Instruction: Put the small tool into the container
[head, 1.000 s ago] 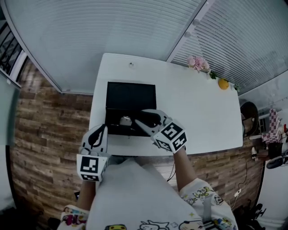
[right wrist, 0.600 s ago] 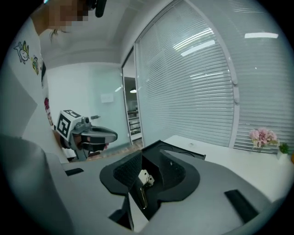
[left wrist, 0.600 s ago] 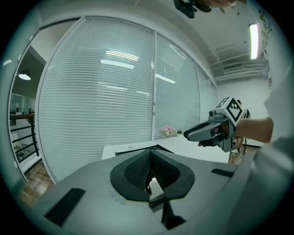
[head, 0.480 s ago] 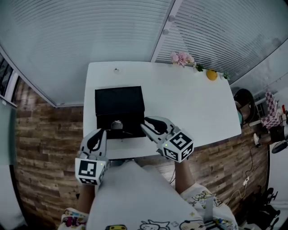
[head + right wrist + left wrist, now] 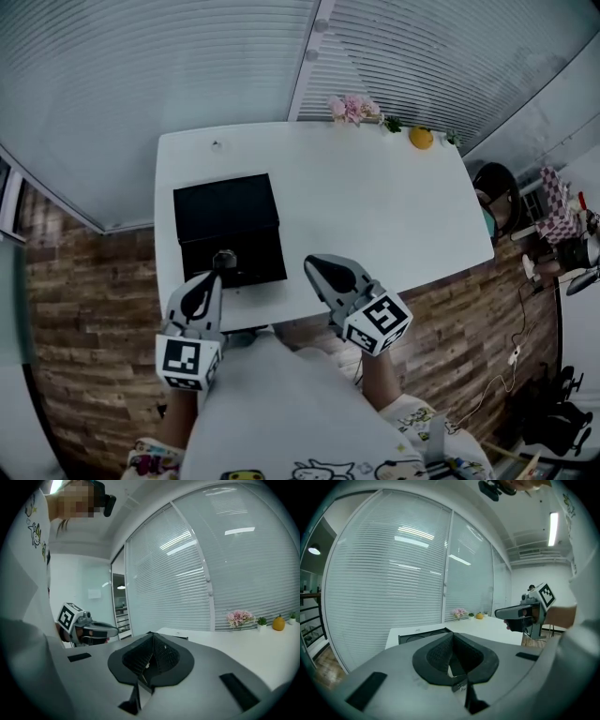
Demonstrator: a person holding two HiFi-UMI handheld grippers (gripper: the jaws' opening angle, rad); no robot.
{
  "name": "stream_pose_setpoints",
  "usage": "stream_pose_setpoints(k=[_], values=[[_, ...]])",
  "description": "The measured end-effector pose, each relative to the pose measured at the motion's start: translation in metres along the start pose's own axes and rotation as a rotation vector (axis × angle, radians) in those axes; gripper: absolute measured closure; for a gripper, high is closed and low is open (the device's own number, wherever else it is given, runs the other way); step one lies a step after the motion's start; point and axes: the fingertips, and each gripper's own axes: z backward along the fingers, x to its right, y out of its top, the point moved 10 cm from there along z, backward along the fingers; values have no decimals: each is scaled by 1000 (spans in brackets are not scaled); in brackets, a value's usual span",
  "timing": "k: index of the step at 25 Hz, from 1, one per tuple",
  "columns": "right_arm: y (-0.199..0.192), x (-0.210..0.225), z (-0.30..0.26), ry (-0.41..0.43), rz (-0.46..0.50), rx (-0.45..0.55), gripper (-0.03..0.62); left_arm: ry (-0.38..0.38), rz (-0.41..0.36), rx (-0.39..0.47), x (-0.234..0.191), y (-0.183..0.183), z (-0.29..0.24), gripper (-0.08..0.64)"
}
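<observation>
The black container [image 5: 225, 211] stands open on the left of the white table [image 5: 394, 206]. The small silvery tool [image 5: 223, 255] lies in the container's front part, near its front edge. My left gripper [image 5: 210, 279] hangs at the table's front edge just before the tool, jaws shut and empty. My right gripper [image 5: 317, 264] is to the right of the container, apart from it, over the table's front edge, jaws shut on nothing. In the left gripper view the container [image 5: 423, 636] shows past the shut jaws, and the right gripper [image 5: 513, 612] is at the right.
Pink flowers [image 5: 349, 107], a small green plant [image 5: 391, 123] and an orange fruit [image 5: 421, 138] stand along the table's far edge. White blinds run behind the table. Wood floor lies on both sides. A dark chair [image 5: 495, 192] stands off the right end.
My right gripper has drawn back from the container to the right and its jaws have shut empty. The tool stays in the container. The left gripper has barely moved.
</observation>
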Motion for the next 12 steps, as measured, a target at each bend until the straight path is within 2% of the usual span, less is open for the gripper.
stream_pose_setpoints(k=[6, 12], values=[[-4, 1, 12, -54, -38, 71, 592, -9, 4, 0, 0, 2, -3, 555], [-15, -1, 9, -92, -59, 72, 592, -4, 6, -8, -9, -1, -5, 555]])
